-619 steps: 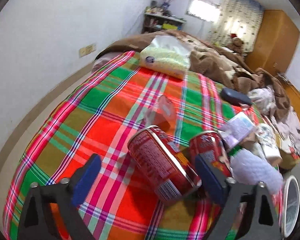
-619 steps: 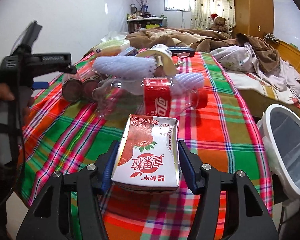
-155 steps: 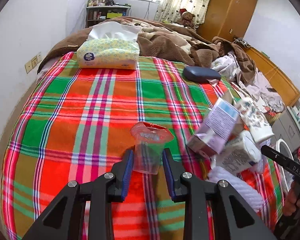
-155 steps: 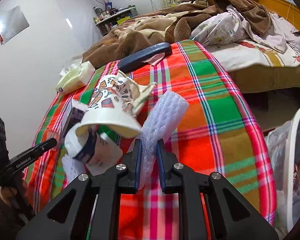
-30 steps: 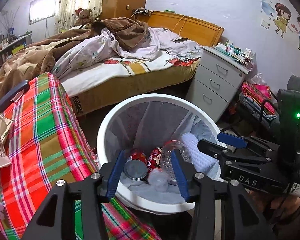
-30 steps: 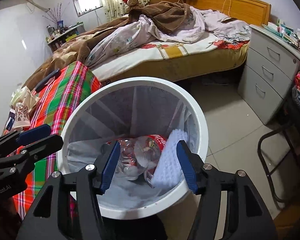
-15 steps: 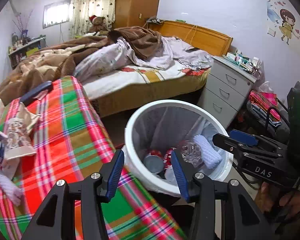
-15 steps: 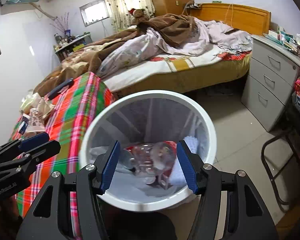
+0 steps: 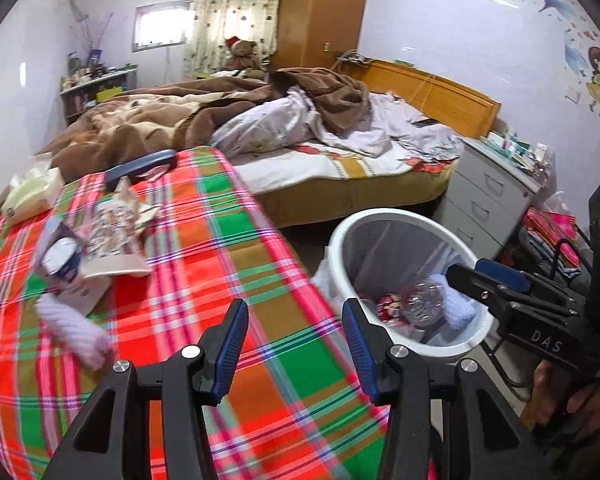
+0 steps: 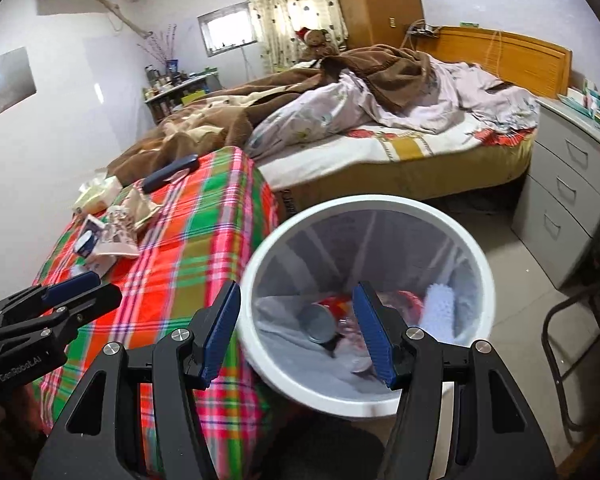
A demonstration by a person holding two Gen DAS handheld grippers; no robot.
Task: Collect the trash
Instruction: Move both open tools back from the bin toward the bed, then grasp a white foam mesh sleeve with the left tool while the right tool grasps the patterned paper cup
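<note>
The left gripper (image 9: 294,344) is held with its jaws spread wide and nothing between them, above the near edge of the plaid cloth (image 9: 228,264). The right gripper (image 10: 298,332) is likewise spread wide and empty, poised over the near rim of the white bin (image 10: 452,232), which stands on the floor just beside the cloth-covered surface.

Inside the bin, already collected, are seen a red can (image 10: 320,318) lying on its side, a crushed clear bottle (image 9: 422,300) and a white foam sleeve (image 10: 438,312), all resting on the liner bag.

Uncollected trash is left on the plaid cloth, well apart from the bin: a second foam sleeve (image 9: 74,332) near the left edge, a white carton (image 9: 70,270) lying on its side just behind it, and a patterned paper cup (image 9: 114,236) tipped over and touching the carton. Whether a further small box lies behind the carton cannot be told.

Farther back on the cloth a tissue pack (image 9: 30,196) and a dark blue case (image 9: 142,166) are seen. Beyond them an unmade bed with a brown blanket (image 9: 204,120) is visible, and a grey drawer unit (image 9: 492,196) stands to the right of the bin
</note>
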